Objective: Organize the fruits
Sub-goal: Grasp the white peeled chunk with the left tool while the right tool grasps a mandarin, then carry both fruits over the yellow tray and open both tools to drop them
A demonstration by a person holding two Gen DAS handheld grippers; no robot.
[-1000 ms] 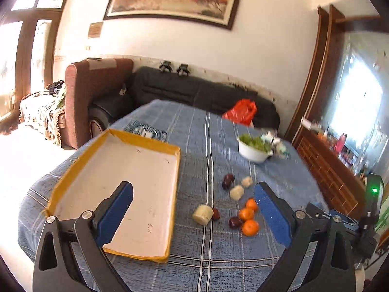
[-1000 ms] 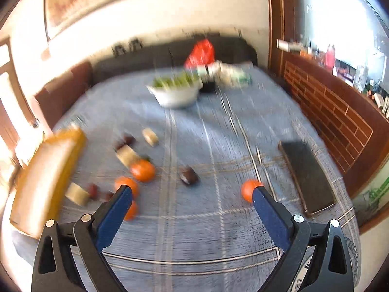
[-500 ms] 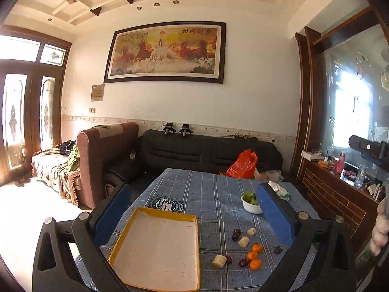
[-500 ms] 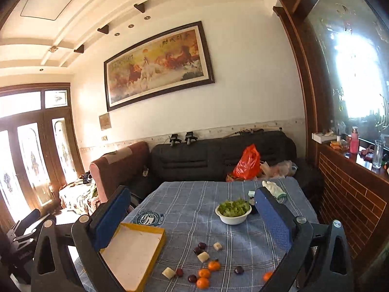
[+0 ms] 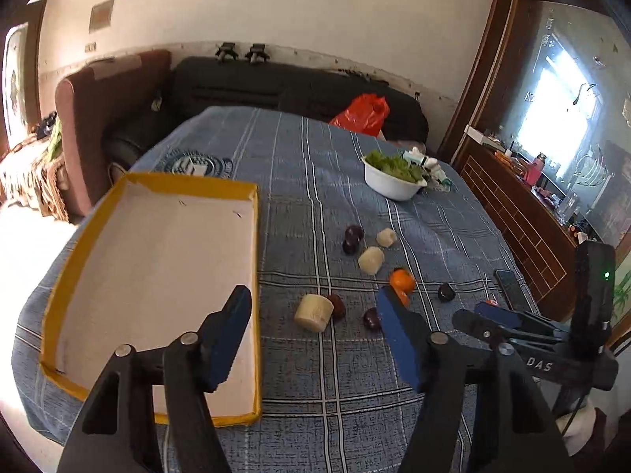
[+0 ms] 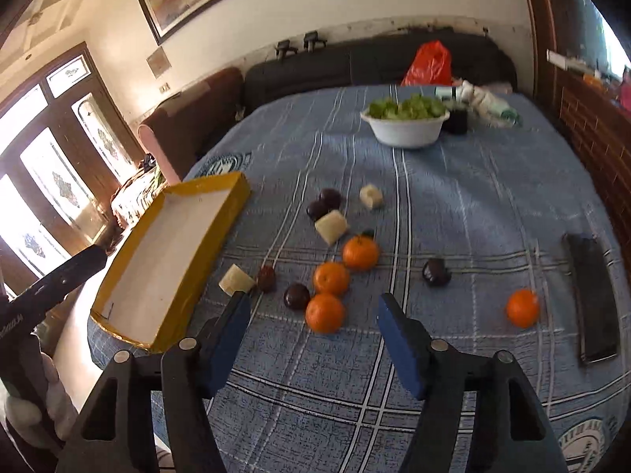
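A yellow-rimmed tray (image 5: 252, 236) with a white floor lies empty on the blue plaid table; it also shows in the right wrist view (image 6: 232, 193). To its right lie several oranges (image 6: 325, 312), dark plums (image 6: 296, 296) and pale cut pieces (image 5: 314, 312). One orange (image 6: 522, 308) and one plum (image 6: 435, 272) lie apart to the right. My left gripper (image 5: 313, 311) is open and empty above the tray's right edge. My right gripper (image 6: 313, 317) is open and empty above the nearest orange, and it shows in the left wrist view (image 5: 497, 317).
A white bowl of greens (image 6: 406, 122) stands at the back of the table, with a bottle and wrappers (image 6: 477, 98) beside it. A black phone (image 6: 593, 299) lies at the right edge. A sofa with a red bag (image 5: 361, 112) stands behind the table.
Both grippers have tilted down from facing the wall and painting to looking at the table and come closer to the fruit. Both stay open.
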